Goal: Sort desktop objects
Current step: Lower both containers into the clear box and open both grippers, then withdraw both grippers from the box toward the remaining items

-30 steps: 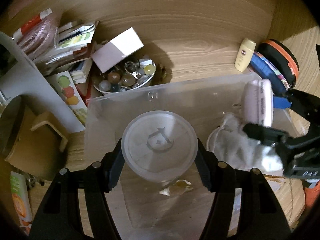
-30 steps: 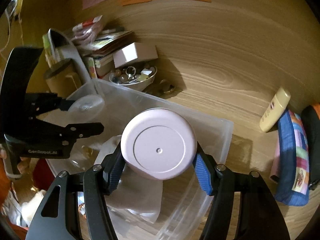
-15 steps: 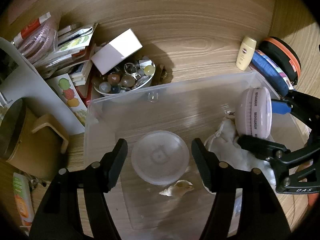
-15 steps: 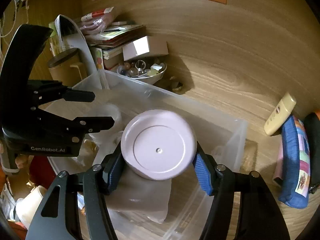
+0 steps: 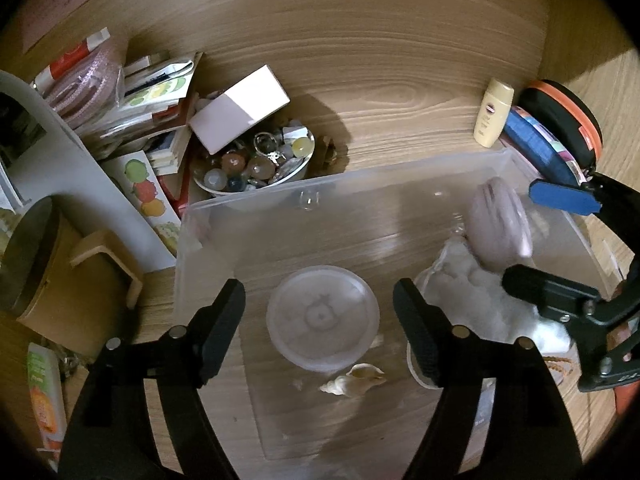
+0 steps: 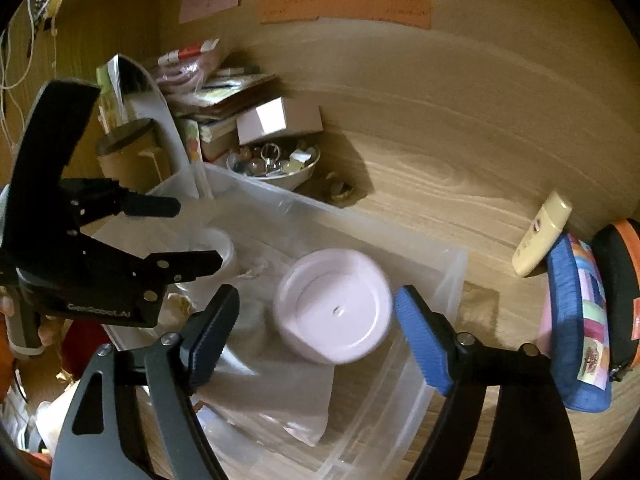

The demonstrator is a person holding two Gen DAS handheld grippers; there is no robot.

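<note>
The surface [image 5: 400,92] is matt, grained wood. The bin [image 5: 400,168] is clear, glossy plastic; its round tub [image 5: 322,316] frosted plastic, the jar [image 6: 334,306] smooth pink plastic.

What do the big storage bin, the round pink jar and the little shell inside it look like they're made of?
Storage bin: thin clear plastic, glossy; the wood grain shows through its walls. Round pink jar: probably smooth matte plastic, opaque pale pink with a moulded dimple at the centre, though motion blur leaves the finish uncertain. Shell: looks like a real seashell, cream, spiralled and pointed; it could be a plastic replica.
</note>
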